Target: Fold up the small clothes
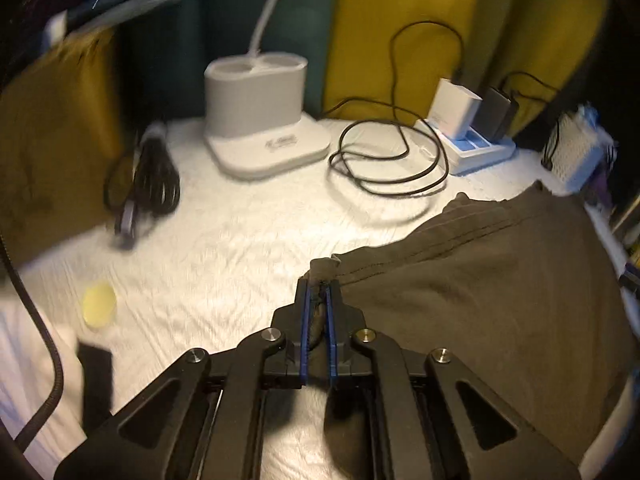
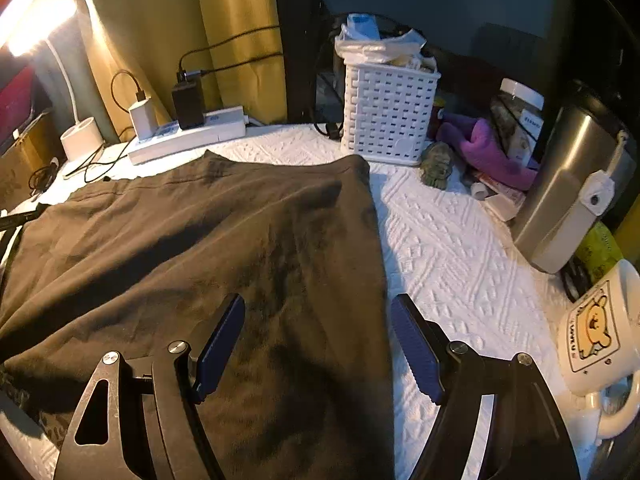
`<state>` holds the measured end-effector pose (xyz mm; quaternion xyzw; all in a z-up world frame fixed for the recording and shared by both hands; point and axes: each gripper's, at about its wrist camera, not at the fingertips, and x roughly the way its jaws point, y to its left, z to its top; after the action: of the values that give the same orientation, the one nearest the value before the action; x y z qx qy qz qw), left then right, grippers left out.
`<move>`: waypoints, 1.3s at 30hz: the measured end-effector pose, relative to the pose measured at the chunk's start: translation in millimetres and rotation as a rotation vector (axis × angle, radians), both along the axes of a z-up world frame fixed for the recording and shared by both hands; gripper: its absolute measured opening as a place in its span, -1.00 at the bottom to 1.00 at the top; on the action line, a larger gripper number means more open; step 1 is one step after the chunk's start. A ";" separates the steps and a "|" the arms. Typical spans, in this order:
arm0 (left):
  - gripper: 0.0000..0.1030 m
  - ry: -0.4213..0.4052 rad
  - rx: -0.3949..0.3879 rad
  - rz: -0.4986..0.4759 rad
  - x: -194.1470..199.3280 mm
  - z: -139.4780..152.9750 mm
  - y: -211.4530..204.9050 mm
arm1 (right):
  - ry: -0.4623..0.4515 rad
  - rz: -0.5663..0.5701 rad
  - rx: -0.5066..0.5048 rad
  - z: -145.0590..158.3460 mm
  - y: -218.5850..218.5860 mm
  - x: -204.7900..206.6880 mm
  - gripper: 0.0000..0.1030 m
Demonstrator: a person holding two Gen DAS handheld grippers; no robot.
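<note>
A dark olive-brown garment (image 2: 224,240) lies spread on the white textured cloth (image 2: 460,248). In the left wrist view the garment (image 1: 480,288) fills the right side. My left gripper (image 1: 318,284) is shut on a bunched corner of the garment and holds it lifted above the cloth. My right gripper (image 2: 318,304) is open. Its jaws stand wide apart just above the garment's right edge, the left finger (image 2: 224,340) over the fabric and the right finger (image 2: 416,352) over the white cloth.
A white lamp base (image 1: 260,112), coiled black cable (image 1: 388,160), power strip with chargers (image 1: 472,136) and a black corded item (image 1: 152,176) stand at the back. A white basket (image 2: 388,116), purple cloth (image 2: 484,148), steel flask (image 2: 572,184) and mug (image 2: 600,328) stand on the right.
</note>
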<state>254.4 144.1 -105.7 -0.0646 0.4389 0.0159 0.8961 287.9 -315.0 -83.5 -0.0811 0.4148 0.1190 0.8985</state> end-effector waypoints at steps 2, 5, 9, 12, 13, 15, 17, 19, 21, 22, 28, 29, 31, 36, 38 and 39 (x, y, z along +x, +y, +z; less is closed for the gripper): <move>-0.89 -0.028 0.030 0.009 2.3 7.9 1.9 | 0.013 0.000 -0.001 -4.6 1.5 4.1 0.50; -0.89 -0.055 0.078 0.020 10.4 17.1 8.6 | 0.030 -0.004 -0.003 -11.3 2.0 8.3 0.50; -0.89 -0.041 0.124 0.038 26.5 10.6 16.2 | 0.040 -0.017 -0.002 -16.5 -1.4 12.7 0.50; -0.89 -0.030 0.116 0.056 30.1 5.0 20.7 | 0.049 -0.046 -0.006 -22.1 -8.6 15.2 0.50; -0.89 -0.033 0.115 0.064 29.7 4.1 21.8 | 0.054 -0.056 -0.003 -23.8 -12.2 15.9 0.50; -0.87 -0.051 0.087 0.084 27.4 6.1 23.5 | 0.055 -0.075 0.002 -24.7 -17.4 15.4 0.50; -0.80 -0.047 0.088 0.105 25.3 14.1 23.5 | 0.048 -0.095 0.001 -23.2 -23.0 13.3 0.50; -0.77 -0.056 0.094 0.111 21.1 24.7 20.2 | 0.036 -0.104 0.000 -19.2 -27.2 8.9 0.50; -0.67 -0.092 0.119 0.105 8.6 44.5 10.2 | 0.025 -0.107 0.000 -14.7 -30.4 4.3 0.50; -0.52 -0.104 0.117 0.093 2.8 52.7 4.5 | 0.020 -0.110 0.002 -12.2 -32.2 1.3 0.50; -0.21 -0.107 0.020 -0.050 -46.5 73.6 -45.0 | 0.007 -0.083 0.033 -1.3 -31.2 -24.5 0.50; -0.21 -0.090 0.011 -0.072 -56.4 70.5 -54.1 | 0.007 -0.072 0.032 -1.3 -28.2 -29.1 0.50; -0.20 -0.055 -0.007 -0.082 -73.2 62.1 -63.9 | 0.008 -0.048 0.021 -2.7 -23.3 -38.3 0.50; -0.04 0.006 -0.046 -0.034 -114.2 37.3 -61.5 | 0.007 -0.058 0.012 -7.2 -26.5 -58.9 0.50; 0.09 0.015 -0.074 0.006 -131.6 29.6 -55.7 | 0.002 -0.076 0.011 -7.2 -33.2 -67.3 0.50; 0.11 0.014 -0.079 0.019 -138.9 27.5 -54.0 | -0.003 -0.088 0.010 -6.9 -37.0 -71.7 0.50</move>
<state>115.5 90.1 -78.2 -0.1040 0.4445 0.0077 0.8897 216.2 -352.1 -90.4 -0.0585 0.4161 0.0815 0.9038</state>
